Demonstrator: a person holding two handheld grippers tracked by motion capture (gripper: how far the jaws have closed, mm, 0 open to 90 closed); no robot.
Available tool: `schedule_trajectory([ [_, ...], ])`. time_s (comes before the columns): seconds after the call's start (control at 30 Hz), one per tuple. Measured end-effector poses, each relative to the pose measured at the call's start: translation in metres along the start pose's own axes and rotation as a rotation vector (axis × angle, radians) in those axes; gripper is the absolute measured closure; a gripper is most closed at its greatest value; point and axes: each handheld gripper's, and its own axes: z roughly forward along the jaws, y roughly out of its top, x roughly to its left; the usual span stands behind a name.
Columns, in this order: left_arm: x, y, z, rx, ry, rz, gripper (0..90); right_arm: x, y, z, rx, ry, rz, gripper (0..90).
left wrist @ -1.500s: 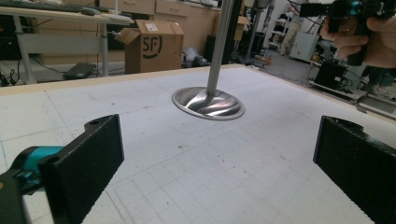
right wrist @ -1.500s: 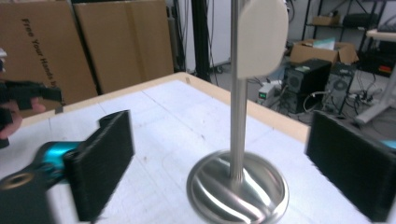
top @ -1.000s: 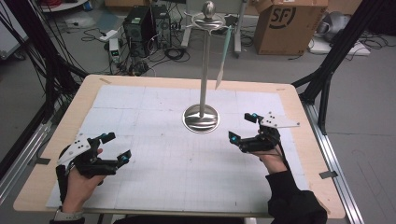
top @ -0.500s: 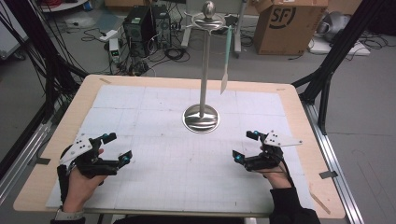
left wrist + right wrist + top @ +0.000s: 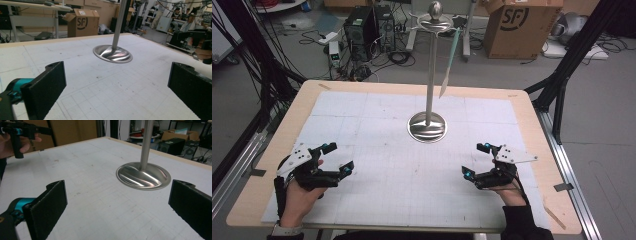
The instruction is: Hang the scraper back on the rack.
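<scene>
Now | cardboard box (image 5: 518,27) reads "SF" | both claws open, apart

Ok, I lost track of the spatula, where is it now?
In the high view the spatula hangs from the top of the stand, on its right, at the table's far middle.

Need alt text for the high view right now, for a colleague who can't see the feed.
A person's left gripper and right gripper, both open and holding nothing, hover low over a white gridded mat on a wooden table. Between and beyond them stands a metal stand, a slim utensil hanging from its top.
</scene>
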Motion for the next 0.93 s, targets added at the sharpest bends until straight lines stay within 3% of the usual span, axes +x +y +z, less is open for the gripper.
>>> schedule_trajectory([
  [0.4,0.001,-0.002,0.002,0.001,-0.027,-0.013,2.2,-0.016,-0.013,-0.027,-0.099,-0.024,0.080,1.0],
  [0.7,0.000,-0.003,0.004,-0.008,-0.038,-0.010,2.2,-0.018,-0.013,-0.037,-0.149,-0.034,0.063,1.1],
  [0.93,-0.001,-0.004,0.006,-0.004,-0.042,-0.004,2.2,-0.019,-0.014,-0.035,-0.140,-0.030,0.070,1.1],
])
